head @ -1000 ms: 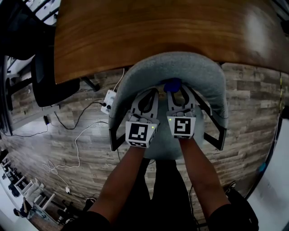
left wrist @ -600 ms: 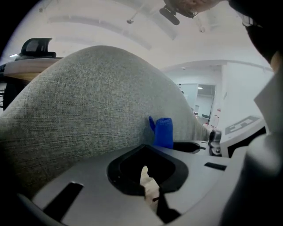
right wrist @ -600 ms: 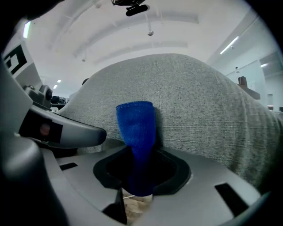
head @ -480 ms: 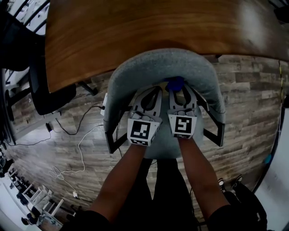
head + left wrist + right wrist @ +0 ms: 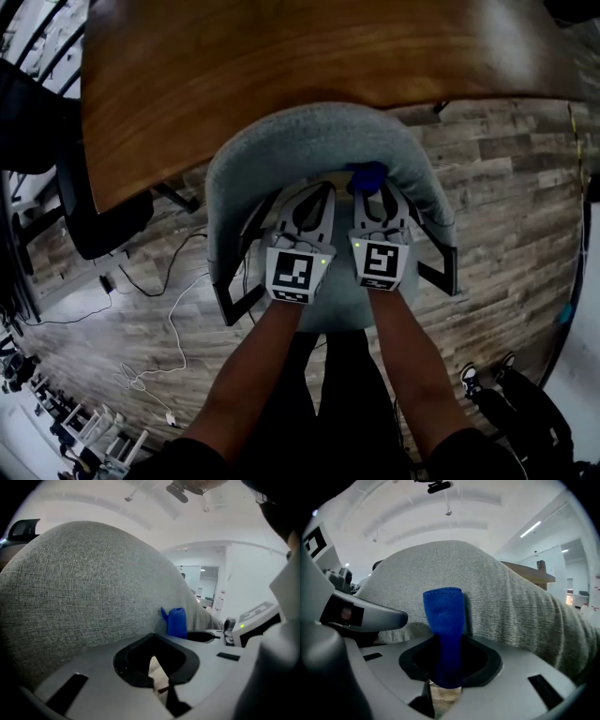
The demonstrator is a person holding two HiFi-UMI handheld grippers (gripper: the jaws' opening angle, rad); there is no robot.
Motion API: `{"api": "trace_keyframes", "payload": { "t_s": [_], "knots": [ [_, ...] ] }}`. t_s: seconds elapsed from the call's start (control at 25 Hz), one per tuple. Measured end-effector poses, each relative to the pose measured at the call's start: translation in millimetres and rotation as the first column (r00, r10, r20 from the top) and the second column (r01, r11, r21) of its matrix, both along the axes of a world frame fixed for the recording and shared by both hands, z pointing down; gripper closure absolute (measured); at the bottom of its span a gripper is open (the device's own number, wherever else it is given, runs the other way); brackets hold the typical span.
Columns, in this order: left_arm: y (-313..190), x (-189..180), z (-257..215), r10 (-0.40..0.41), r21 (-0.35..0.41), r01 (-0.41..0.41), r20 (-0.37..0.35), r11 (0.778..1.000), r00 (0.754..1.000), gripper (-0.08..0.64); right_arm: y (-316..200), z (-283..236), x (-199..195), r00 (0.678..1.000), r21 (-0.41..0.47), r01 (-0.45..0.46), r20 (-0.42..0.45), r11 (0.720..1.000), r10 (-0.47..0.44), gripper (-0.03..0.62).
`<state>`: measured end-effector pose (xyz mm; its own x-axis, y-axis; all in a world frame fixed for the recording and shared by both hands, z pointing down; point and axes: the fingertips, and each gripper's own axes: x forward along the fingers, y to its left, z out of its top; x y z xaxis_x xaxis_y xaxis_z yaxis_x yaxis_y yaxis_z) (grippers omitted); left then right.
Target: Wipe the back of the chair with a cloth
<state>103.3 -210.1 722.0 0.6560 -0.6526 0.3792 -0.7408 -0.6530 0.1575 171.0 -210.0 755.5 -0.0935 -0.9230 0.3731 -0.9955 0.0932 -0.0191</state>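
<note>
A grey fabric chair stands pushed against a wooden table; its back fills the left gripper view. In the head view both grippers are side by side against the back's near face. My right gripper is shut on a blue cloth, which sticks up from the jaws as a folded strip touching the fabric. My left gripper is just left of it, shut with nothing between its fingers. From the left gripper view the cloth shows at the right.
The wooden table runs across the top. The chair's black armrests flank my arms. A black office chair stands at the left, with cables on the plank floor. Shoes lie at the lower right.
The head view has shifted, so the chair sits a little further left. Both grippers stay against the chair back; the cloth has edged slightly right.
</note>
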Motion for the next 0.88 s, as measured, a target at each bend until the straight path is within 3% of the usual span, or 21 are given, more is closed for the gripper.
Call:
{"api": "trace_keyframes", "payload": {
  "t_s": [0.52,0.88],
  "knots": [
    [15.9,33.6,-14.5,0.108,0.003,-0.108,0.001,0.994,0.994,0.554,31.9,1.2,51.8,0.979,-0.039,-0.205,0.009,0.978,0.205,0.476],
    [36.0,57.7,-22.4,0.173,0.007,-0.173,-0.021,0.985,0.985,0.554,69.9,5.5,81.9,0.942,-0.053,-0.332,0.026,0.942,0.334,0.476]
  ]
}}
